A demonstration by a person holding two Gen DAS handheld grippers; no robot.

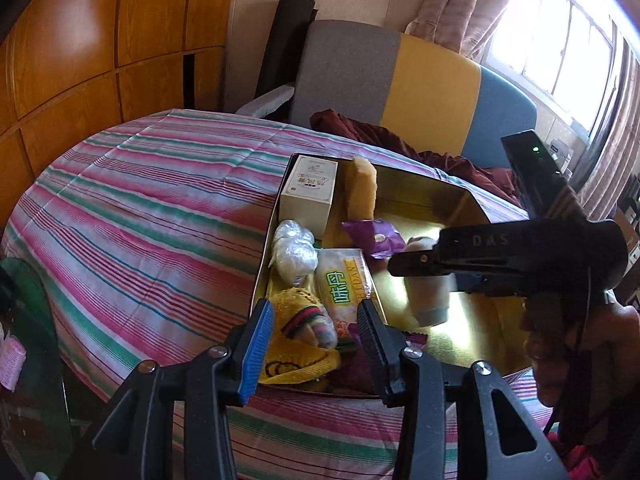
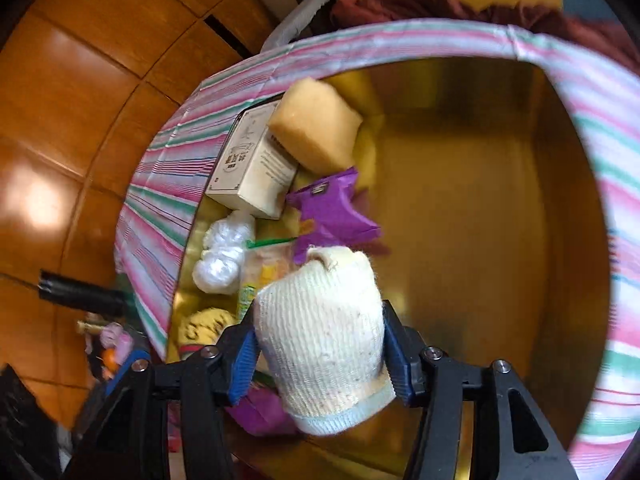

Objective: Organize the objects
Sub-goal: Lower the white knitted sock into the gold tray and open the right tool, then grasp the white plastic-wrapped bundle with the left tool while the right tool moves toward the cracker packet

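Note:
A gold tin box (image 1: 460,332) (image 2: 472,208) lies on a striped bedspread. Along its left side lie a cream carton (image 1: 308,192) (image 2: 256,168), a yellow sponge (image 1: 362,188) (image 2: 316,124), a purple packet (image 1: 374,236) (image 2: 332,212), a clear plastic bag (image 1: 292,252) (image 2: 224,256), a snack pack (image 1: 346,288) and a yellow knit item (image 1: 298,340). My right gripper (image 2: 320,356) is shut on a rolled white knit glove (image 2: 324,336) (image 1: 426,292) over the box. My left gripper (image 1: 316,344) is open and empty above the box's near left corner.
The striped bedspread (image 1: 140,220) covers the bed. A grey, yellow and blue chair (image 1: 400,80) with a maroon cloth (image 1: 380,132) stands behind it. Wooden wardrobe panels (image 1: 100,40) fill the left. A window (image 1: 560,28) is at the right.

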